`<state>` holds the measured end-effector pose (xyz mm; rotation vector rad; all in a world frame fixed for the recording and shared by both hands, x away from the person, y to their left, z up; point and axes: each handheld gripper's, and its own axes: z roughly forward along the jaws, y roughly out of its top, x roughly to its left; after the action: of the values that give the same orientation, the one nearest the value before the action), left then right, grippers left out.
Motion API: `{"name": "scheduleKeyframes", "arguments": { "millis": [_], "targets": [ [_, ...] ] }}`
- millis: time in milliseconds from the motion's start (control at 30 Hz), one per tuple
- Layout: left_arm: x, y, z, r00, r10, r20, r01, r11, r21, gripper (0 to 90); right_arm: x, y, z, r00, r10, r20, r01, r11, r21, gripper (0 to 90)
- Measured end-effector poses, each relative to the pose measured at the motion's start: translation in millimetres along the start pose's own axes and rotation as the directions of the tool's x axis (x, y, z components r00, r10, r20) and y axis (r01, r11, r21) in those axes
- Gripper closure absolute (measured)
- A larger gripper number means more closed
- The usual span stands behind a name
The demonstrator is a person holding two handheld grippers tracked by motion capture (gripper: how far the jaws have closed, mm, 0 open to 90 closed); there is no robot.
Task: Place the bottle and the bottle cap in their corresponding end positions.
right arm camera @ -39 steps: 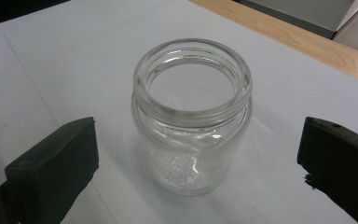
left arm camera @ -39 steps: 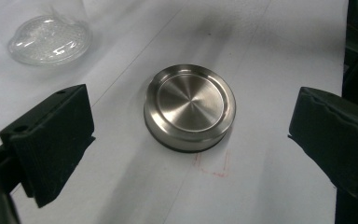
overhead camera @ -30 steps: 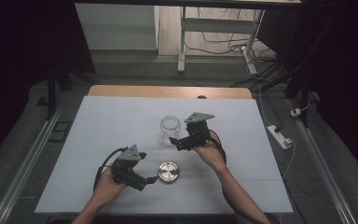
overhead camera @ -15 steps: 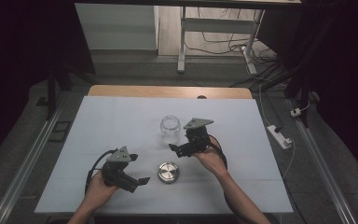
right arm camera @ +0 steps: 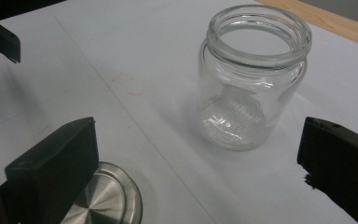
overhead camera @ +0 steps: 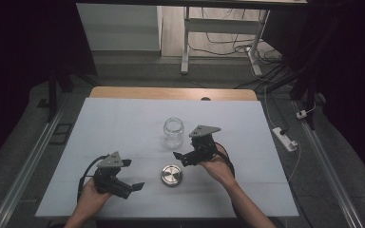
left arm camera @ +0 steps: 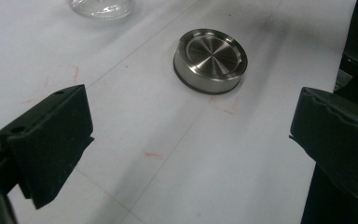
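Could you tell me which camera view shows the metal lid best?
The left gripper view: the lid lies whole and close, its brushed top and rim sharp. The high view shows it small between both grippers. The right gripper view catches a part behind a jaw.

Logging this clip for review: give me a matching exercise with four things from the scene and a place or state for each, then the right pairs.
Things:
1. glass jar
2. metal lid
3. left claw
4. right claw

States:
A. open, at the near left of the table
B. upright, mouth uncovered
C. flat on the table, nearer the person than the jar
D. open, just right of the jar and lid

Pairs: 1-B, 2-C, 3-A, 4-D
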<state>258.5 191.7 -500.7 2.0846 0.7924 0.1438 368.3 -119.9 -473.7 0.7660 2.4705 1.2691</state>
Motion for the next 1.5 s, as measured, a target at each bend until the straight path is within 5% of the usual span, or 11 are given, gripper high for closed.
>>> {"name": "scheduleKeyframes", "arguments": {
  "millis": [933,1267,1500],
  "targets": [
    [-0.4,-50.4,-44.4,0.9922,-0.117,-0.042,0.115,0.9926,-0.037,0.0,13.3,-19.7,-43.0,0.9999,0.005,-0.016,-0.005,1.0,-0.022,0.0],
    [0.0,-67.8,-60.3,0.9859,-0.146,-0.082,0.141,0.9882,-0.06,0.0,16.3,-31.9,-60.8,0.9999,0.012,0.001,-0.012,1.0,-0.028,0.0],
    [-2.0,-76.9,-65.2,0.9809,-0.142,-0.133,0.14,0.9898,-0.027,0.0,16.4,-40.0,-74.3,0.9996,0.021,0.02,-0.02,0.999,-0.033,0.0]
  ]
}}
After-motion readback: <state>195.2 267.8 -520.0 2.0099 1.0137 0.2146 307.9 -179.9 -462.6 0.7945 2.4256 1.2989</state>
